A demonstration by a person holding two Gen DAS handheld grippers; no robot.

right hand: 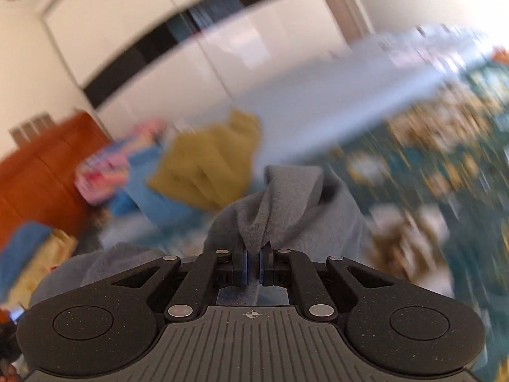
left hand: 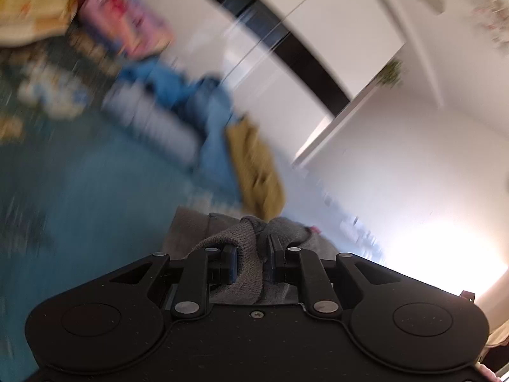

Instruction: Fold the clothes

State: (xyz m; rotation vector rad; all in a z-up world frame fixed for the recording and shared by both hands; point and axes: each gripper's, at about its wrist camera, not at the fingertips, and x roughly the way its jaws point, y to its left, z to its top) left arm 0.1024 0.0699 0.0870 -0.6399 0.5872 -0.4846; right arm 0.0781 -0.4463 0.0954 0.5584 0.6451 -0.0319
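Note:
A grey knitted garment (left hand: 245,242) is bunched between the pads of my left gripper (left hand: 251,264), which is shut on a thick fold of it. In the right wrist view the same grey garment (right hand: 286,197) rises in a peak from my right gripper (right hand: 253,267), whose blue pads are shut on a thin edge of the cloth. The rest of the garment drapes down below both grippers and is partly hidden by their bodies. Both views are blurred by motion.
A pile of other clothes lies on the teal patterned bed cover (left hand: 79,191): an olive-yellow piece (right hand: 210,162), blue pieces (left hand: 203,108), a pink patterned item (left hand: 127,22). White wardrobe doors (right hand: 152,47) with a black band stand behind. An orange-brown wooden panel (right hand: 41,172) is at left.

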